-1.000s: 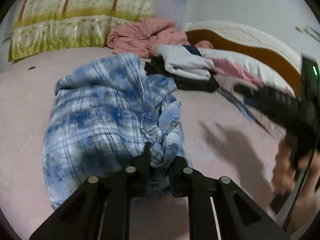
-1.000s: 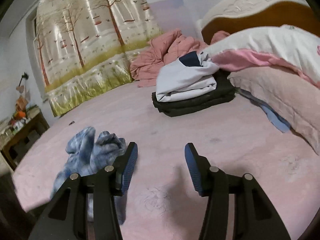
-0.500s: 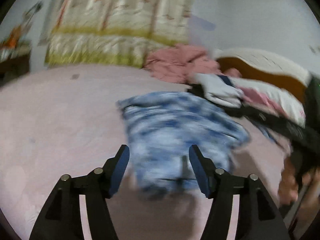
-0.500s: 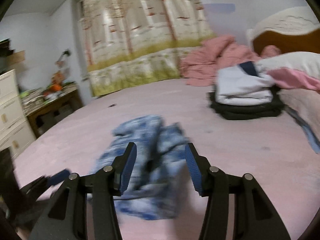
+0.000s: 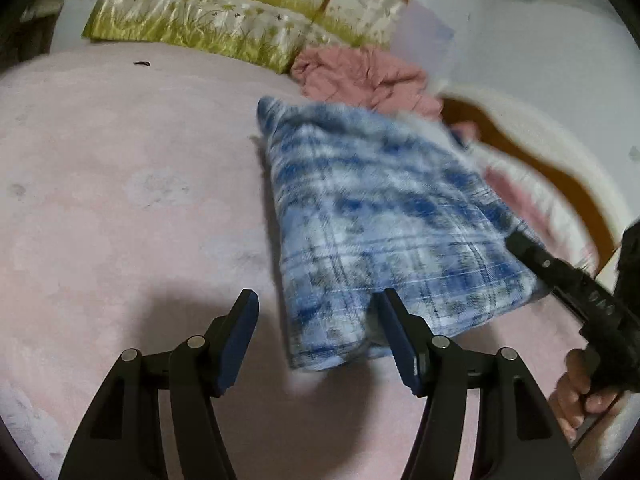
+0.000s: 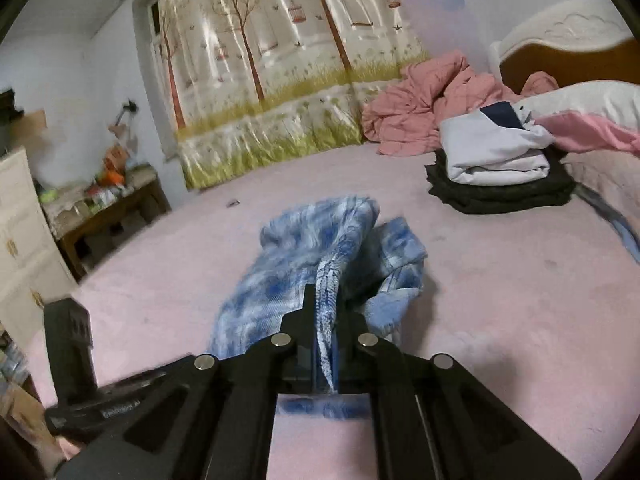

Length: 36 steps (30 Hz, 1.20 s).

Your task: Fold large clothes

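Observation:
A blue and white plaid garment (image 5: 380, 208) lies bunched on the pink bed sheet (image 5: 120, 200). My left gripper (image 5: 316, 304) is open, and the garment's near edge reaches just between its fingertips without being pressed. In the right wrist view the same garment (image 6: 312, 240) lies ahead, and my right gripper (image 6: 325, 304) is shut on a raised fold of it. The left wrist view shows the right gripper (image 5: 556, 268) at the garment's right edge, with a hand (image 5: 576, 392) holding it. The left gripper's body (image 6: 72, 344) shows at the lower left of the right wrist view.
A stack of folded clothes (image 6: 496, 172) sits at the far right of the bed, beside a crumpled pink quilt (image 6: 432, 108) and pillows (image 6: 592, 108) against the headboard (image 6: 560, 40). A cluttered wooden table (image 6: 104, 208) and a white cabinet (image 6: 24, 248) stand off the bed's left side.
My left gripper let go of the plaid garment, opened and drew back. My right gripper swung over to the garment and shut on a fold of it.

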Motion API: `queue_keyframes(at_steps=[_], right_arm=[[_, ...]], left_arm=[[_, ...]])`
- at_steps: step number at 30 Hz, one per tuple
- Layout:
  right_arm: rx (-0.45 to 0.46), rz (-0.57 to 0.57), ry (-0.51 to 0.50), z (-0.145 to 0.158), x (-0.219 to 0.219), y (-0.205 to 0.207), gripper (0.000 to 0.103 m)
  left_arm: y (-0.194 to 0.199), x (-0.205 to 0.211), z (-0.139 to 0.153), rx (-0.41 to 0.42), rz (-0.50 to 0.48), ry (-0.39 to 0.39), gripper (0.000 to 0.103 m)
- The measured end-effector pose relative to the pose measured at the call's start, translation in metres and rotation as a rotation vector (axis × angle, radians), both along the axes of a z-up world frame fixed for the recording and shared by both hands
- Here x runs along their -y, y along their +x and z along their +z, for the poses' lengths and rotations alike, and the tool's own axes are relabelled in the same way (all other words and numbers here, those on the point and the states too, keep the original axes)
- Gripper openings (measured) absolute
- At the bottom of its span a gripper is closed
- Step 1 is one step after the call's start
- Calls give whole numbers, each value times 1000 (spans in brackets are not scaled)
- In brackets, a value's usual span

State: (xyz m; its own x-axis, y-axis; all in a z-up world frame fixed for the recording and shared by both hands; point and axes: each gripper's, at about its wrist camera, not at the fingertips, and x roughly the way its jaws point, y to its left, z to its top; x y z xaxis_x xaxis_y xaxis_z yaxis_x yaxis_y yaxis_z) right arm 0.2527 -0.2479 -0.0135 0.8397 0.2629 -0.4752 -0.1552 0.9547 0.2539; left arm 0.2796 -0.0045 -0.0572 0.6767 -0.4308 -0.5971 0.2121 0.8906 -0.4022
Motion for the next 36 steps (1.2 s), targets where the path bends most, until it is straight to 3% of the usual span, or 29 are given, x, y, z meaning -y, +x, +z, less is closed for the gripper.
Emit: queue_keyframes(at_steps=[2, 4, 6, 10, 13, 18, 19, 20, 23, 27, 28, 30, 32, 34, 36], right_arm=[[-154, -34, -90, -30, -5, 20, 5], [-239, -43, -10, -47, 5, 31, 5], [-212, -41, -9, -38, 8, 29, 6], [-98, -88, -72, -15, 15, 17, 32], [-50, -36, -32, 6, 23, 26, 32], [-174, 234, -129, 33, -9, 95, 34], [-208, 286, -152, 39, -22, 113, 44], [-234, 310, -182, 42, -34, 129, 52], [-304, 337, -282, 40, -70, 175, 53], [-411, 311, -327, 10, -106, 223, 53], [-423, 292, -356, 1, -112, 232, 50], [-420, 221, -441, -14, -113, 247, 26], [-388, 84, -450, -17, -91, 259, 4], [-378, -122, -372, -11, -48, 266, 0], [-363, -123, -197, 1, -5, 258, 0]], left_arm=[[7, 6, -5, -36, 2, 25, 64], [6, 4, -4, -35, 0, 8, 65], [6, 4, -5, -37, 5, 9, 65], [4, 10, -8, -24, 3, 42, 65], [4, 13, -9, -43, 6, 23, 65], [3, 17, -11, -42, 16, 17, 66], [4, 17, -12, -43, 16, 11, 66], [3, 18, -12, -42, 16, 8, 66], [2, 15, -12, -34, 18, 18, 66], [1, 13, -13, -32, 15, 8, 66], [1, 12, -13, -32, 14, 5, 66], [1, 12, -13, -30, 14, 2, 66], [1, 11, -13, -31, 13, 4, 66], [1, 11, -13, -31, 13, 4, 66], [1, 11, -13, -30, 12, 5, 66]])
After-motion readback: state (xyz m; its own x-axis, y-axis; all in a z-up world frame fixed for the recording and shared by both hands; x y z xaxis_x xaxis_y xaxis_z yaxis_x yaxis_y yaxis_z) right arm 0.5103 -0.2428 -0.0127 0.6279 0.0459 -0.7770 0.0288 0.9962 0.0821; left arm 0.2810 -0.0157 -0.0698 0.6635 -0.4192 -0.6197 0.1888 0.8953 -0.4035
